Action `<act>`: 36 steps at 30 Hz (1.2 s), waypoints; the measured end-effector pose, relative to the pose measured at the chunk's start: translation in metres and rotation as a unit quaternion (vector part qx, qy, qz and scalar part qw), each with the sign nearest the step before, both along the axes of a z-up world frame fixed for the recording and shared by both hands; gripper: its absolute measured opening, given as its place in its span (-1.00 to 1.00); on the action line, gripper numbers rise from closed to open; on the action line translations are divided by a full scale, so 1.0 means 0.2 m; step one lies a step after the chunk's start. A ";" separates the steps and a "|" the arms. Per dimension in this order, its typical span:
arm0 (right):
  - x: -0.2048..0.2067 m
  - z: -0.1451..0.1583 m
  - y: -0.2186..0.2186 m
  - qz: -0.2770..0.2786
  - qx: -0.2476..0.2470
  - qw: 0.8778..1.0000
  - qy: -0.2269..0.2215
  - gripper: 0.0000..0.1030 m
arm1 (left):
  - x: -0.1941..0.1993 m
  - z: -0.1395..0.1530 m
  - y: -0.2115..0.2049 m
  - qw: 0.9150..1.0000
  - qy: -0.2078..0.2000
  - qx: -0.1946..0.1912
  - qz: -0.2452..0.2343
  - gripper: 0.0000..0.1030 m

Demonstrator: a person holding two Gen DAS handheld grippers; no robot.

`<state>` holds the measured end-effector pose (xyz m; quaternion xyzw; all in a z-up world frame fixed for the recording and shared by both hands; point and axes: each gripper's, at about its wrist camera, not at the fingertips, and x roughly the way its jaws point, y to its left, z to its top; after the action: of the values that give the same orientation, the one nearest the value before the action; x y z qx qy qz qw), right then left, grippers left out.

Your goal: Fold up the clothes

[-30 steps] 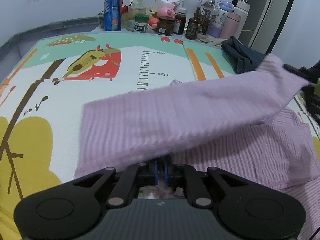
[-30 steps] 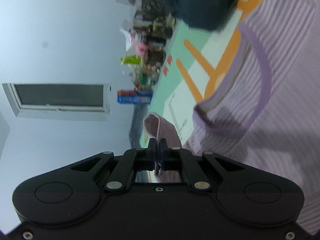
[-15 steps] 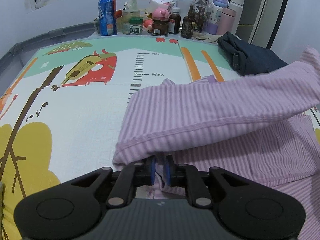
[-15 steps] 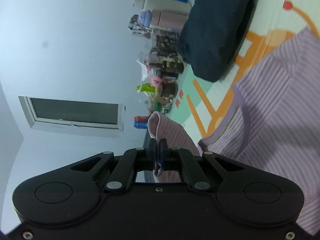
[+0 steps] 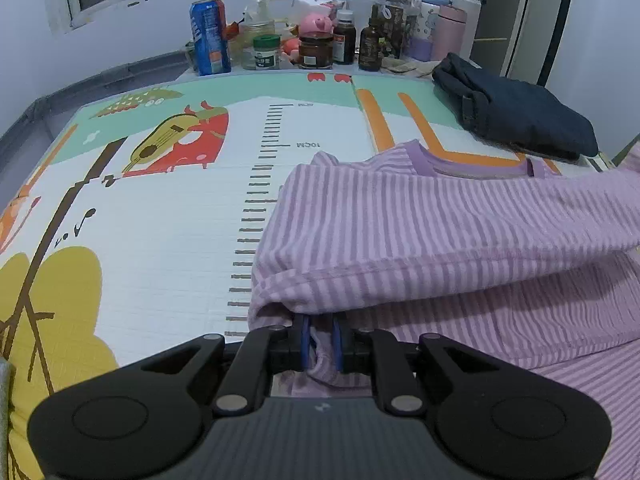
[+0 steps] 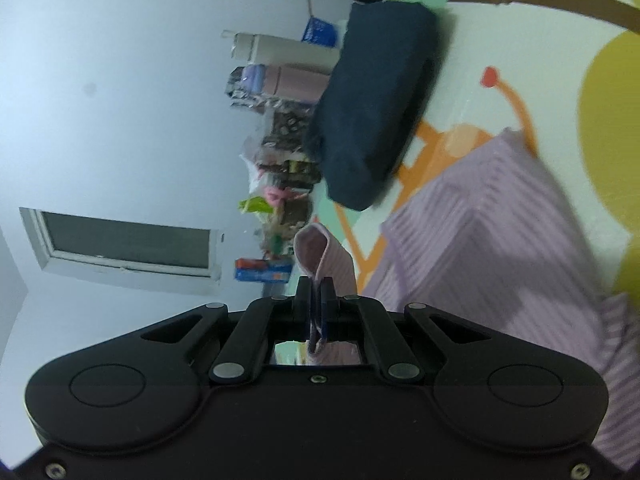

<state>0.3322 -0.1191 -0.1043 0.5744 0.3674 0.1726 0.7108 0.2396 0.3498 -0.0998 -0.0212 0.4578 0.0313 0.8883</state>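
At 6 o'clock in the left wrist view, the left tongs (image 5: 320,342) pinch a bunched hem of the lilac striped knit shirt (image 5: 420,232); the blue pads sit slightly apart with fabric between them. One folded layer of this shirt runs from 6 toward 3 o'clock, raised above the layer lying flat on the colourful printed foam play mat (image 5: 160,220). In the right wrist view, the right tongs (image 6: 316,304) are pressed together on a looped shirt edge at 6 o'clock. Beyond the neckline, at 2 o'clock, lies a folded dark navy garment (image 5: 516,116). Farthest, at 12 o'clock, stands a row of bottles, jars and a blue can (image 5: 210,36).
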 end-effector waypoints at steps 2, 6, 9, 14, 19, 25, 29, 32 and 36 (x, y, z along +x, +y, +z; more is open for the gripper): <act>-0.01 -0.03 -0.03 -0.001 -0.011 1.000 0.009 -0.94 | 0.00 0.00 -0.01 1.000 0.001 0.002 0.001 -0.74; -0.03 -0.12 -0.07 -0.006 -0.031 0.999 0.041 -0.94 | 0.00 0.00 -0.02 1.000 0.001 0.003 0.002 -0.74; -0.05 -0.18 -0.09 -0.009 -0.042 0.998 0.056 -0.94 | -0.01 -0.01 -0.03 1.000 0.002 0.004 0.003 -0.73; -0.08 -0.26 -0.11 -0.008 -0.077 0.993 0.094 -0.94 | -0.02 -0.01 -0.04 1.000 0.004 0.007 0.002 -0.72; -0.12 -0.29 -0.12 -0.021 -0.093 0.991 0.099 -0.94 | -0.03 -0.01 -0.04 1.000 0.007 0.009 -0.001 -0.71; -0.14 -0.27 -0.14 -0.024 -0.109 0.989 0.102 -0.89 | -0.04 -0.02 -0.05 1.000 0.008 0.006 0.001 -0.68; -0.14 -0.22 -0.13 -0.024 -0.120 0.988 0.096 -0.60 | -0.04 -0.01 -0.05 1.000 0.004 0.007 -0.003 -0.68; -0.15 -0.14 -0.10 -0.026 -0.160 0.984 0.078 -0.44 | -0.06 0.02 -0.05 1.000 -0.002 0.009 -0.007 -0.67; -0.15 -0.02 -0.04 -0.012 -0.190 0.981 0.039 -0.44 | -0.07 0.05 -0.06 1.000 -0.010 0.012 -0.014 -0.67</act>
<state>0.3032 -0.1265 -0.1079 0.4392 0.4141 0.0690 0.7943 0.2247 0.3386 -0.0899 -0.0048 0.4490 0.0244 0.8932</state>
